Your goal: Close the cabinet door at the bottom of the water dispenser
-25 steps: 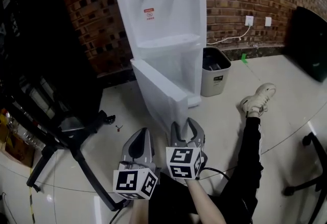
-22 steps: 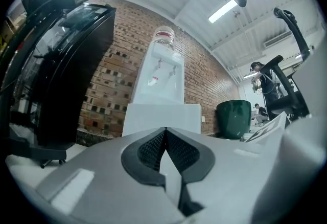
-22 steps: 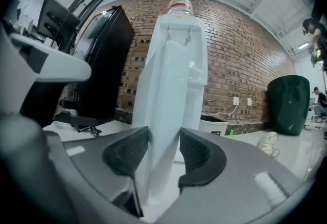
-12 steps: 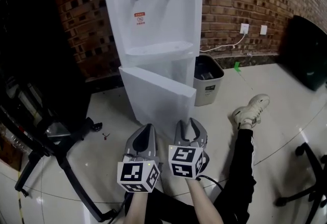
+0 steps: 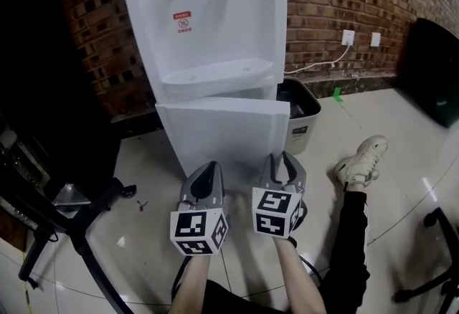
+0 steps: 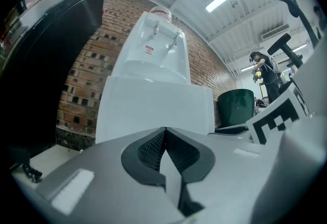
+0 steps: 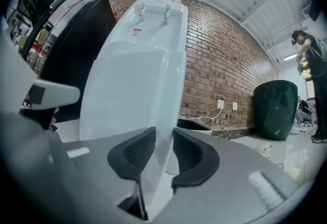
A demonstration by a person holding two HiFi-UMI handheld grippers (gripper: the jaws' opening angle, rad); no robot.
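The white water dispenser [image 5: 208, 26] stands against the brick wall. Its bottom cabinet door [image 5: 222, 133] faces me, almost flat against the body, with a thin dark gap along its top right. My left gripper [image 5: 206, 165] is shut and empty, with its tips close to the door's lower front. In the left gripper view the closed tips [image 6: 164, 130] point at the door [image 6: 153, 110]. My right gripper [image 5: 285, 156] is near the door's lower right corner. Its jaws [image 7: 164, 133] are narrowly apart and closing, the door's right edge [image 7: 171, 90] showing through the gap, nothing pressed.
A grey waste bin [image 5: 305, 108] stands just right of the dispenser. A tall black cabinet [image 5: 50, 54] and an office chair base [image 5: 64, 212] are at the left. The person's leg and white shoe [image 5: 362, 158] lie to the right. A green bin [image 7: 278, 108] stands farther right.
The cabinet door has swung from wide ajar to nearly flat against the dispenser. Both grippers moved forward with it, and the right jaws have narrowed.
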